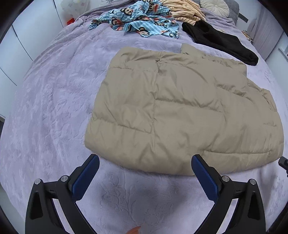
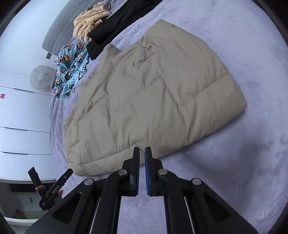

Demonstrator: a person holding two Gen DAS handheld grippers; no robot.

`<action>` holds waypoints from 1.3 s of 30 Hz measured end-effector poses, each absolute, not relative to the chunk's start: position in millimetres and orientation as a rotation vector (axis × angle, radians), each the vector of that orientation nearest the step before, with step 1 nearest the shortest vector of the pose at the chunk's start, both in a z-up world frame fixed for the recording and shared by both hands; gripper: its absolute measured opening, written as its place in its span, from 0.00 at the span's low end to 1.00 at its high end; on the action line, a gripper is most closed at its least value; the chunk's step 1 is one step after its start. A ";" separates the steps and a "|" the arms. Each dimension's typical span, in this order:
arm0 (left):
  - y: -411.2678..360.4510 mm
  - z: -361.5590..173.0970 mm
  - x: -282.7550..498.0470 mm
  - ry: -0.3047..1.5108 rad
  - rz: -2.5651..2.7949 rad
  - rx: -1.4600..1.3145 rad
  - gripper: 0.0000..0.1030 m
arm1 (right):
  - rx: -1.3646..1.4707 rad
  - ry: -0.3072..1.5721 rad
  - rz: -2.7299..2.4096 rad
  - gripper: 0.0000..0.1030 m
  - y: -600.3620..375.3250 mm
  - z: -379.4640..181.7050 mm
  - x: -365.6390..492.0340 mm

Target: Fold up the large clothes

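Blue ribbed fingers [image 1: 204, 177], puffy quilted jacket [image 1: 180, 111]

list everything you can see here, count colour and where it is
puffer jacket: 1, beige, quilted, folded flat in the middle of the bed
monkey-print garment: 1, light blue with monkey faces, crumpled at the far end of the bed
striped garment: 1, cream with dark stripes, heaped at the far end beside the monkey print
black garment: 1, black, lying past the jacket's far edge
bed cover: 1, lilac, embossed, under everything
round cushion: 1, pale grey, at the head of the bed
cupboard fronts: white, beside the bed
left gripper: 1, black with blue pads, open, empty, just short of the jacket's near edge
right gripper: 1, black with blue pads, shut, empty, at the jacket's near edge
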State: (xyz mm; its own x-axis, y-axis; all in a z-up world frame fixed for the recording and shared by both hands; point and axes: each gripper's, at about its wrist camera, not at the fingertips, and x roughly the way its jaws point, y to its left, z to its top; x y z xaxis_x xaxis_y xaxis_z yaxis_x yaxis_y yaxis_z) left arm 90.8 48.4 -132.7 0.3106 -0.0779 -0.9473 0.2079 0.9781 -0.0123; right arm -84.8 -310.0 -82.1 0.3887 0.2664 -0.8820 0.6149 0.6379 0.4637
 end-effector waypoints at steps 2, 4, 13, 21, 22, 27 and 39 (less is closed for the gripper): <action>52.3 -134.6 86.7 1.249 -0.178 0.111 0.99 | 0.933 1.196 -0.278 0.06 -309.5 -90.3 -94.0; 56.1 -137.1 83.6 1.255 -0.167 0.107 0.99 | 0.966 1.191 -0.282 0.06 -309.9 -97.2 -99.7; 63.4 -155.4 79.5 1.273 -0.152 0.103 0.99 | 1.067 1.116 -0.277 0.93 -312.7 -123.8 -103.4; 64.2 -167.5 82.3 1.297 -0.171 0.054 0.99 | 1.166 1.076 -0.248 1.00 -310.9 -141.1 -105.5; 65.8 -168.0 83.3 1.298 -0.183 0.029 0.99 | 1.172 1.067 -0.239 1.00 -310.3 -141.8 -104.5; 86.3 -171.8 91.9 1.341 -0.298 -0.264 0.99 | 1.193 1.003 -0.226 1.00 -312.7 -141.0 -100.6; 123.5 -191.0 107.5 1.346 -0.282 -0.458 0.99 | 1.325 0.958 -0.188 1.00 -328.2 -157.5 -88.1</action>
State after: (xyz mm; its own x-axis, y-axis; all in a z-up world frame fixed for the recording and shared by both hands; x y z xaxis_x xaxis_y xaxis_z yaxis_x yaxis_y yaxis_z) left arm 107.5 123.5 -191.0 0.2091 -0.4513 -0.8675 -0.0649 0.8788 -0.4728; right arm -88.1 -328.2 -157.5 0.6216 0.3900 -0.6794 0.6178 0.2892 0.7313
